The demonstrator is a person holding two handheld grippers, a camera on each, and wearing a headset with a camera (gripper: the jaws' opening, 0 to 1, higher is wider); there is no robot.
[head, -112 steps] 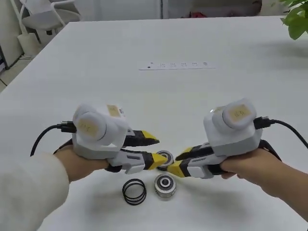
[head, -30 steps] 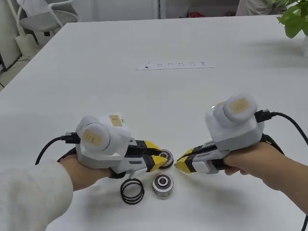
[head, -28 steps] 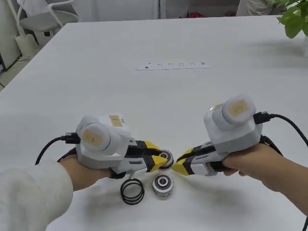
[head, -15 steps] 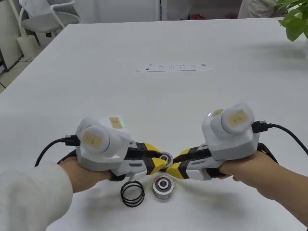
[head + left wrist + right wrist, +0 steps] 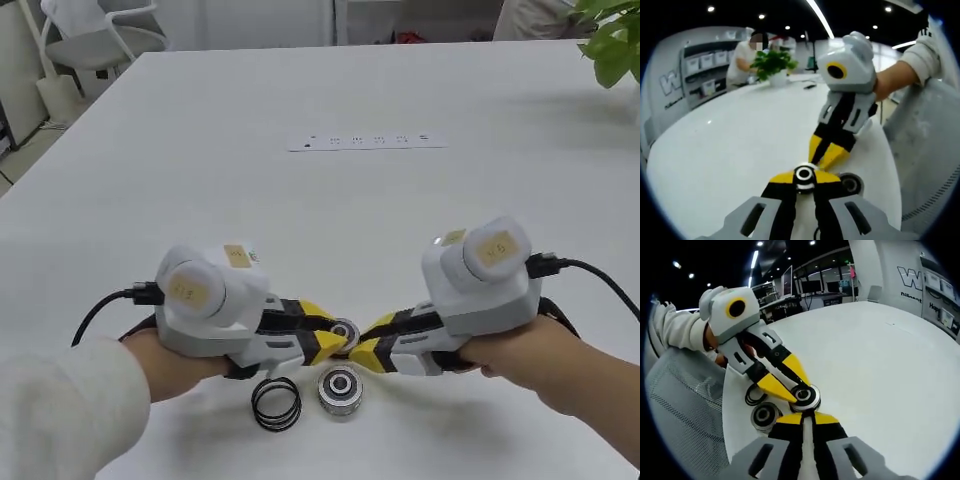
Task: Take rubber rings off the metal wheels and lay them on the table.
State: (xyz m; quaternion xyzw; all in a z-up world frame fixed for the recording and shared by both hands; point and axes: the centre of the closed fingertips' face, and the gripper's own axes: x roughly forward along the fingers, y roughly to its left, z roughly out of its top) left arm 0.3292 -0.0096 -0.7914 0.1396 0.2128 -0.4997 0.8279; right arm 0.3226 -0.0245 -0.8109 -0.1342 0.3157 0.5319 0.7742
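Two things lie nearest the person on the white counter (image 5: pixel 200 150): a small pile of loose black rubber rings (image 5: pixel 277 402) and, just to its right and apart from it, a metal wheel (image 5: pixel 341 388) resting flat with its hub facing up.

Just beyond them the two grippers meet tip to tip. The left gripper (image 5: pixel 328 338) has its jaws clamped on a second metal wheel (image 5: pixel 346 331), which is held clear of the counter with its face turned up toward the headset. The right gripper (image 5: pixel 362 350) comes at that wheel from the opposite side. Its jaws are drawn almost together and its yellow tips sit against the part of the rim facing it.

In the right gripper view the held wheel sits dead ahead of the tips and touches them. In the left gripper view the right gripper's tips come down onto the far edge of the wheel.

The held wheel therefore lies directly between the two sets of jaws, and the right jaws are the ones placed to work the rim. I judge that any peeling pull would run away from the left gripper, along the line the grippers share. Whether a ring is on this wheel, or pinched between the right tips, is too small to tell.

Further off lie a flat white strip with small marks (image 5: pixel 365 141), green plant leaves (image 5: pixel 612 40) and a white chair (image 5: pixel 95 30).
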